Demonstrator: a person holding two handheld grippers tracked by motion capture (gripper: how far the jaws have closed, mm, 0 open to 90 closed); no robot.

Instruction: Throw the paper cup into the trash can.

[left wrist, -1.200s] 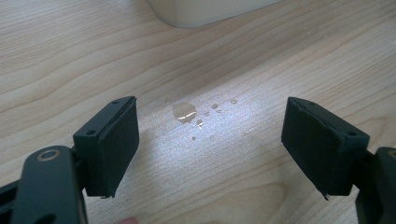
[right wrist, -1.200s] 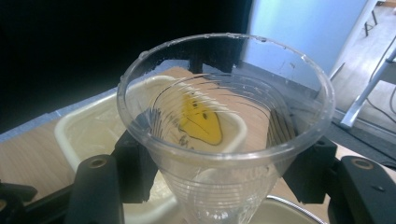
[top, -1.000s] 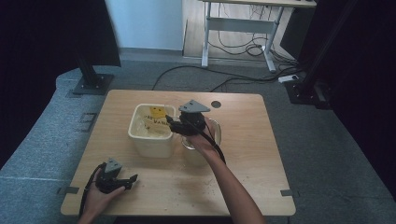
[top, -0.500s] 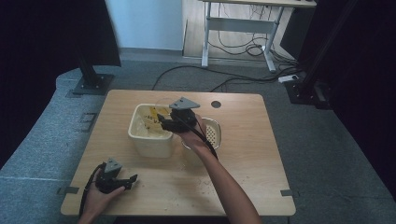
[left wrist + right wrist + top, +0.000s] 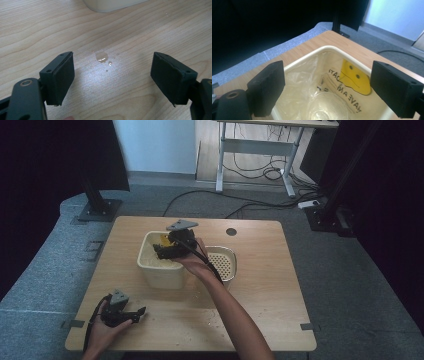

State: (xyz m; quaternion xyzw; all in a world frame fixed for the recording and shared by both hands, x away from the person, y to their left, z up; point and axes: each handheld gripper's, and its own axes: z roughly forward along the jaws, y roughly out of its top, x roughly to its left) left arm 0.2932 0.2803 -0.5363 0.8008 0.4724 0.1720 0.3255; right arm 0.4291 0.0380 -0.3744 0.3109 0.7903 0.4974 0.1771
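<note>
Right hand-held gripper [image 5: 161, 251] poised over cream tub [image 5: 159, 268], jaws apart, empty. Left hand-held gripper [image 5: 131, 313] parked near-left on tabletop [image 5: 260, 285], likewise spread. Probably reaching in; next needs lowering.

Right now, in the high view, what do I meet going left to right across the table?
Left hand-held gripper near the front left corner → cream tub → right hand-held gripper held over the tub → perforated strainer → round hole in the tabletop.
</note>
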